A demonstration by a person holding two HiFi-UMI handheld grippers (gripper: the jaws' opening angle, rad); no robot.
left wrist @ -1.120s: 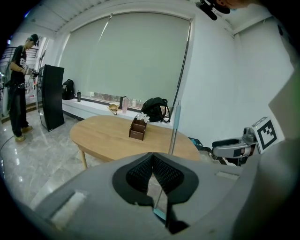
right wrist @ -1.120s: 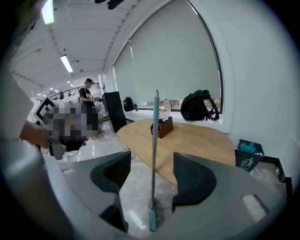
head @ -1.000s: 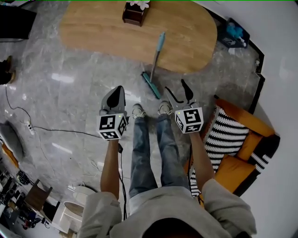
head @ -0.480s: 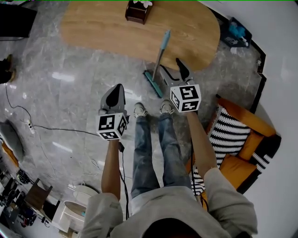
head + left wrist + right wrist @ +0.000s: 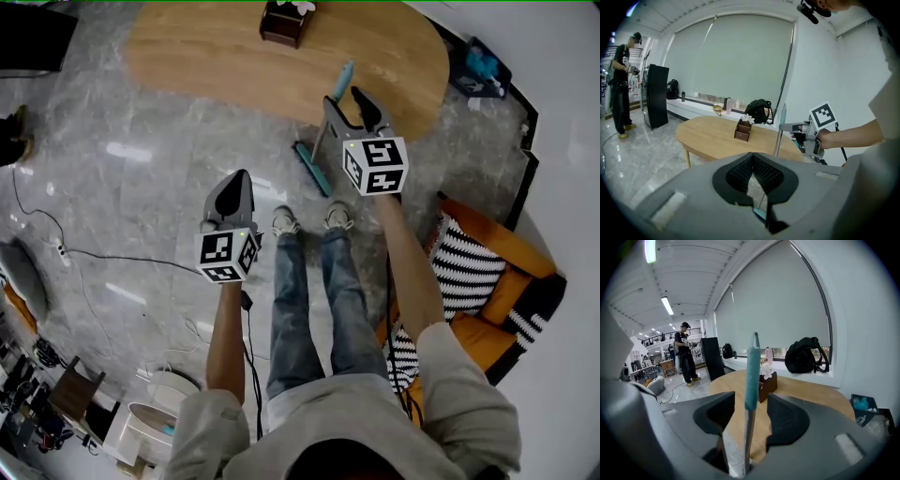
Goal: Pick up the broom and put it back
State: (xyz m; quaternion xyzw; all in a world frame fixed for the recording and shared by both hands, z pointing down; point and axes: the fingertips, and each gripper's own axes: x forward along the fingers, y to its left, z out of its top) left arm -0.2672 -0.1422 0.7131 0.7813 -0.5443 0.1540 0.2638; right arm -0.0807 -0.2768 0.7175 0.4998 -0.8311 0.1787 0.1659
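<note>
The right claw (image 5: 345, 101) has gone from down by the person's right shoe (image 5: 337, 217) out to the edge of the bench (image 5: 234, 56). The broom (image 5: 751, 371) handle, which was well ahead of it, now stands right between its jaws. The jaws have just been closing in, though there's a gap on either side.

Their pale grey sweatshirt (image 5: 375, 422) has its sleeves (image 5: 202, 412) pushed up, worn over faded blue jeans (image 5: 291, 300) and light sneakers (image 5: 281, 222). The left tool (image 5: 237, 183) and right tool (image 5: 345, 101) are grey with black ribbed pads (image 5: 740, 171), each bearing a white cube (image 5: 226, 255) of black square markers. A thin black cable (image 5: 248, 347) trails below the left one.
</note>
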